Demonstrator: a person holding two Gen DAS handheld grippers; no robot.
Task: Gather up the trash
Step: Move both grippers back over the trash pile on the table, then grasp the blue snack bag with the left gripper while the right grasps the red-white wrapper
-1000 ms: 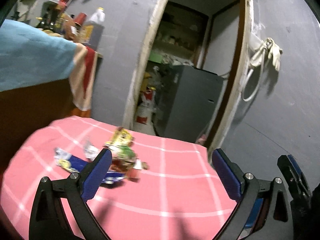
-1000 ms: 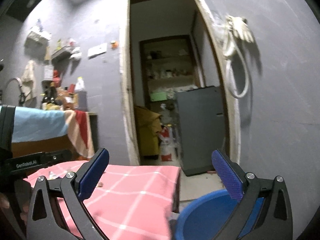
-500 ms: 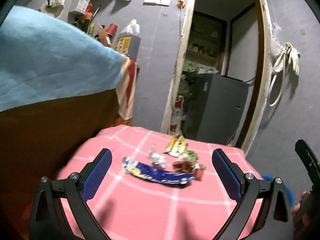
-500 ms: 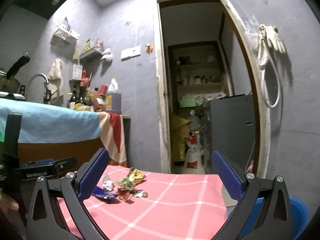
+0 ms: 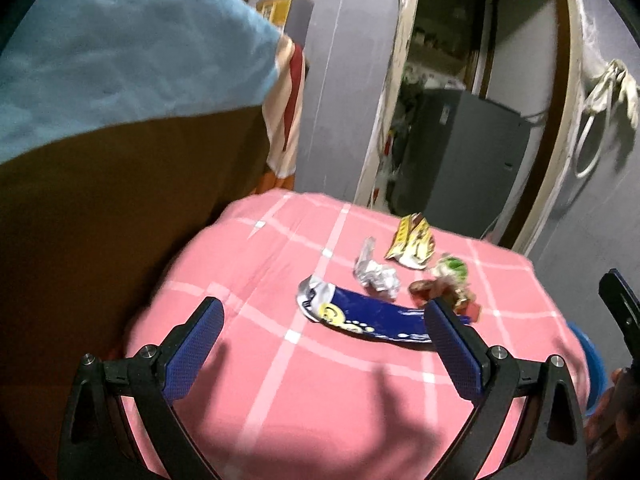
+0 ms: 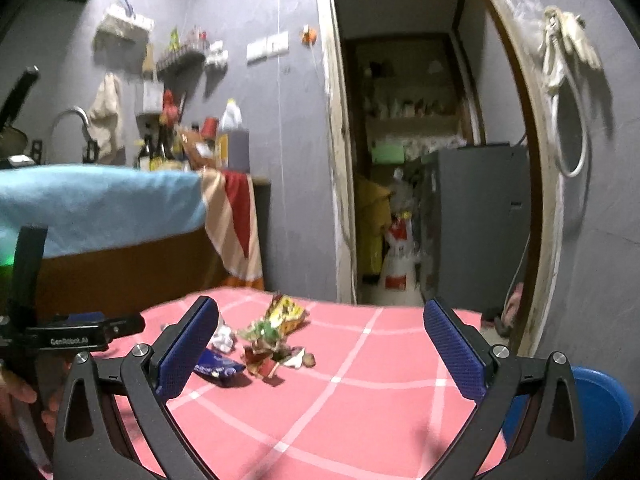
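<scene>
Both grippers, left gripper (image 5: 324, 340) and right gripper (image 6: 320, 344), spread wide, empty, above pink tablecloth (image 5: 304, 400); blue wrapper (image 5: 368, 314) at 1 o'clock of left.

The left tool (image 6: 76, 338), seen from the right wrist view, has white letters on its black bar that read "GenRobot.AI". The words on the wrappers and bottles are too blurry to read.

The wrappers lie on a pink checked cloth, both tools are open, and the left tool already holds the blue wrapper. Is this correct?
Not quite. The left wrist view shows the left tool open and holding nothing; the blue wrapper lies flat on the pink checked cloth. The right tool is also open.
</scene>
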